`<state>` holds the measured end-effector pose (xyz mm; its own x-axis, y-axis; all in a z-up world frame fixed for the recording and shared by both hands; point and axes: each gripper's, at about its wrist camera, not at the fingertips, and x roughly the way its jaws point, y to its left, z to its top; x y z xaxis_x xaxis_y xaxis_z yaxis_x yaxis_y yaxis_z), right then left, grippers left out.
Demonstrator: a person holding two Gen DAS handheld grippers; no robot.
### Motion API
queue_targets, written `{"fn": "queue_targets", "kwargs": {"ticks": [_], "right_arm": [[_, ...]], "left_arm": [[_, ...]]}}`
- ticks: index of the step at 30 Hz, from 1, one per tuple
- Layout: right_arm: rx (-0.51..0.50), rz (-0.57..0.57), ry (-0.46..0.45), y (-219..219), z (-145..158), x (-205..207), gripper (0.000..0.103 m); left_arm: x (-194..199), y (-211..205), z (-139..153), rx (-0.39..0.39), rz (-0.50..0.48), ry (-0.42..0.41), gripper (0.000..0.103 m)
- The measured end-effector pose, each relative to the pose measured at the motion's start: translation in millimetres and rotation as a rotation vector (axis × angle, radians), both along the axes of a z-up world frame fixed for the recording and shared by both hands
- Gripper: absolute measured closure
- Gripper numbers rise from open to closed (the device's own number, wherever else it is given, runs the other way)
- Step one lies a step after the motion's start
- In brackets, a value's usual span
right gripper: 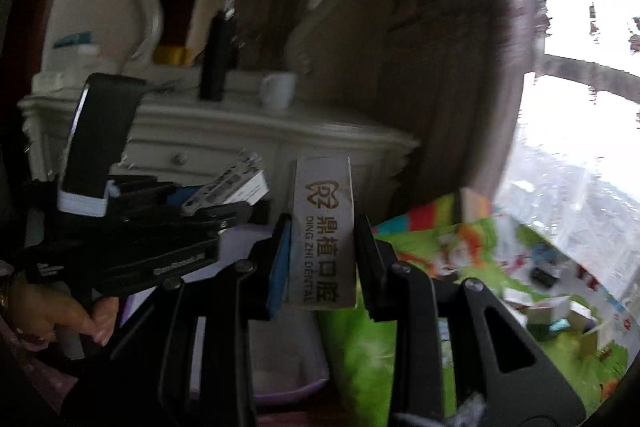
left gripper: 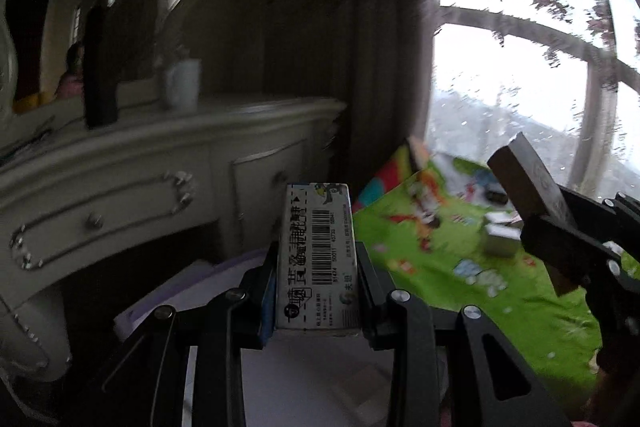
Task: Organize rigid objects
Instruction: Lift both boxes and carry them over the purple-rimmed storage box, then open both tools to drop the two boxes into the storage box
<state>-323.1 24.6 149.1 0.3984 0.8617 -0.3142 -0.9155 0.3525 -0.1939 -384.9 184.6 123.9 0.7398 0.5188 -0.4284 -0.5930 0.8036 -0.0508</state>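
Altogether two grippers show, each clamped on one small carton, so two cartons are in hand. The left gripper [left gripper: 318,267] has its fingers [left gripper: 370,279] pressed against the sides of a white barcode box [left gripper: 316,255], a narrow carton printed with black characters, a barcode and a dashed line, held lengthwise and pointing away from the camera. The right gripper [right gripper: 322,259] grips a dental box [right gripper: 324,231] the same way: a pale grey, slim carton with a gold tooth-shaped logo and gold lettering, standing roughly upright between the fingers [right gripper: 366,247], a blue pad on the left one. Both boxes are in the air, above a green patterned play mat [left gripper: 460,267] that carries several more small boxes [left gripper: 500,243], too blurred to count. Behind stands one cream dresser [left gripper: 160,155], its counter carrying one white mug [left gripper: 182,83] and one tall dark bottle [left gripper: 100,67]. A person's hand [right gripper: 72,315] wraps the left gripper's handle.
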Motion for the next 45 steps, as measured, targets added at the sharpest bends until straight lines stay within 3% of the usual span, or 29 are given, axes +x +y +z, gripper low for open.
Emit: {"fn": "queue_targets", "kwargs": {"ticks": [7,13,21,28,29,30,31,33,34,40,45], "right_arm": [[-0.168,0.108,0.066,42,-34,-19,0.068],[-0.32,0.144,0.133,69,-67,-21,0.068],[-0.47,0.196,0.214,92,-112,-24,0.068],[-0.463,0.207,0.204,89,-113,-27,0.068],[-0.462,0.207,0.205,89,-112,-27,0.062],[-0.462,0.2,0.202,88,-111,-28,0.048],[-0.455,0.19,0.197,86,-109,-28,0.042],[-0.428,0.162,0.188,81,-105,-24,0.038],[-0.419,0.159,0.193,78,-102,-22,0.037],[-0.358,0.049,0.199,55,-91,8,0.025],[-0.315,-0.131,0.279,18,-90,63,0.021]], "left_arm": [[-14,34,-47,-0.138,0.069,0.147,0.069],[-22,55,-78,-0.266,0.092,0.224,0.069],[-25,68,-101,-0.325,0.115,0.268,0.069],[-22,69,-104,-0.342,0.125,0.277,0.068],[-22,69,-104,-0.344,0.133,0.281,0.064],[-20,69,-104,-0.346,0.14,0.288,0.049],[-18,70,-104,-0.346,0.144,0.291,0.042],[-19,71,-102,-0.331,0.193,0.297,0.021],[-20,71,-100,-0.332,0.196,0.29,0.018],[-6,63,-99,-0.345,0.176,0.302,0.018],[28,38,-97,-0.338,0.052,0.348,0.018]]}}
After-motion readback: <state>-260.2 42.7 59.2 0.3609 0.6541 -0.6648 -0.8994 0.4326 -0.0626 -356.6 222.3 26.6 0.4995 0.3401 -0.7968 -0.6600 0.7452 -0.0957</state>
